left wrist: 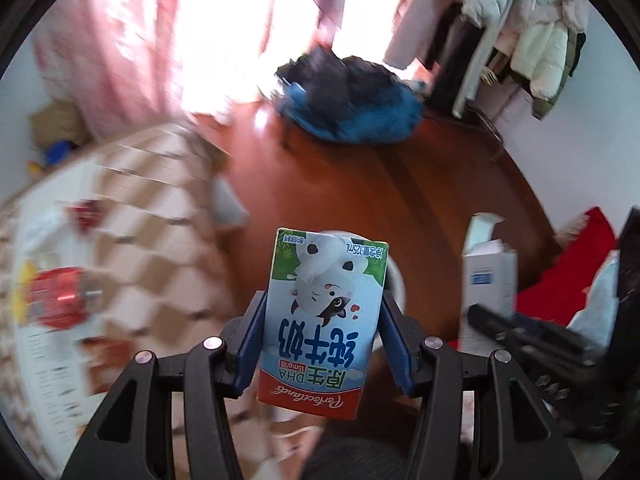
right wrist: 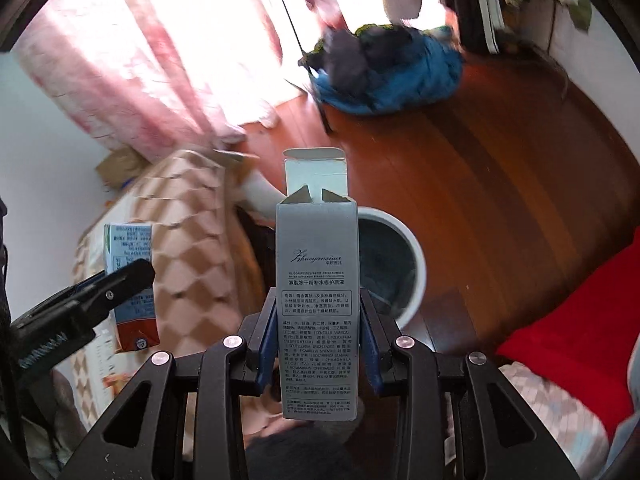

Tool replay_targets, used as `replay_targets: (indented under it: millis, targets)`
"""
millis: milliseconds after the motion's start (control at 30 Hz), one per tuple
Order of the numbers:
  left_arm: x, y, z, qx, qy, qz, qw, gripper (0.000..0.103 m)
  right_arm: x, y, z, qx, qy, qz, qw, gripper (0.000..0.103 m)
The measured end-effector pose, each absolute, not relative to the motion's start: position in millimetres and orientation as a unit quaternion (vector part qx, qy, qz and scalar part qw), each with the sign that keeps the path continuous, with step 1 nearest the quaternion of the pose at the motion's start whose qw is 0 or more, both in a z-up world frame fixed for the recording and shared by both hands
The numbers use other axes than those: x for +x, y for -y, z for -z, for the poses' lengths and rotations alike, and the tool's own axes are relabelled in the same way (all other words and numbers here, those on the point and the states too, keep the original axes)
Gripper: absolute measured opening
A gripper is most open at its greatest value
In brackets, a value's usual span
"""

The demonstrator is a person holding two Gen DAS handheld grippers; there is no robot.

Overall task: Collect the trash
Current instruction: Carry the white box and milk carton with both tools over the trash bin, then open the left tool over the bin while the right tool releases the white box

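Carry step: left gripper clamps a milk carton, right gripper clamps an open-flapped box, with the bin just ahead and below; next, probably, centre each over the bin, then release.

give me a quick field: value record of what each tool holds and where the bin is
left tool: shut on milk carton, print upside down
right tool: shut on grey box, top flap open
bin: white, on the wooden floor, beyond the grey box
nearby: blue clothes pile, checked bedding
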State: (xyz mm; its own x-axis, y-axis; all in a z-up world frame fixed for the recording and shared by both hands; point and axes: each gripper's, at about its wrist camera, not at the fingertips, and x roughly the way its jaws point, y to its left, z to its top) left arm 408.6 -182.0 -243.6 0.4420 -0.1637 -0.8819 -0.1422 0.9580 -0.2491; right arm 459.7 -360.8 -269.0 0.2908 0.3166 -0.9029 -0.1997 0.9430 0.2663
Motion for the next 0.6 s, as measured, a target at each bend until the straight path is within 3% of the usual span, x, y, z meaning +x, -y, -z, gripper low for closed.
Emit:
replay_targets:
  millis: [333,367,433,467,500,567,600]
  targets:
    - [507.2,211.2,363.0,-0.192,-0.627,0.04,0.753,0.052,540.6,379.0,396.8,0.059,-0.647,-0.136,0.748,0.037]
    - [510.6,212.9,369.4,-0.193,-0.631,0.038,0.75,0.054,544.9,380.6,406.9,0.061,-0.652,-0.137,0.744,0.037]
    - [515.4,215.2,378.7,-0.188,-0.639,0.03,0.746,0.072,554.4,382.3,427.1,0.06,-0.66,-0.134,0.737,0.038]
    - [517.8,217.1,383.1,-0.185,-0.64,0.025,0.746,0.087,559.1,381.1,437.3,0.057,-0.666,-0.135,0.732,0.038]
    - [520.2,217.4,386.2,-0.181,-0.641,0.02,0.746,0.093,563.0,379.6,445.3,0.058,-0.67,-0.134,0.728,0.038]
    - [521.4,217.7,389.1,-0.174,-0.642,0.009,0.746,0.093,568.7,377.8,456.7,0.057,-0.676,-0.134,0.723,0.044]
    - [521.0,217.7,389.9,-0.167,-0.643,0.004,0.747,0.093,570.1,379.0,461.6,0.057,-0.68,-0.133,0.719,0.052]
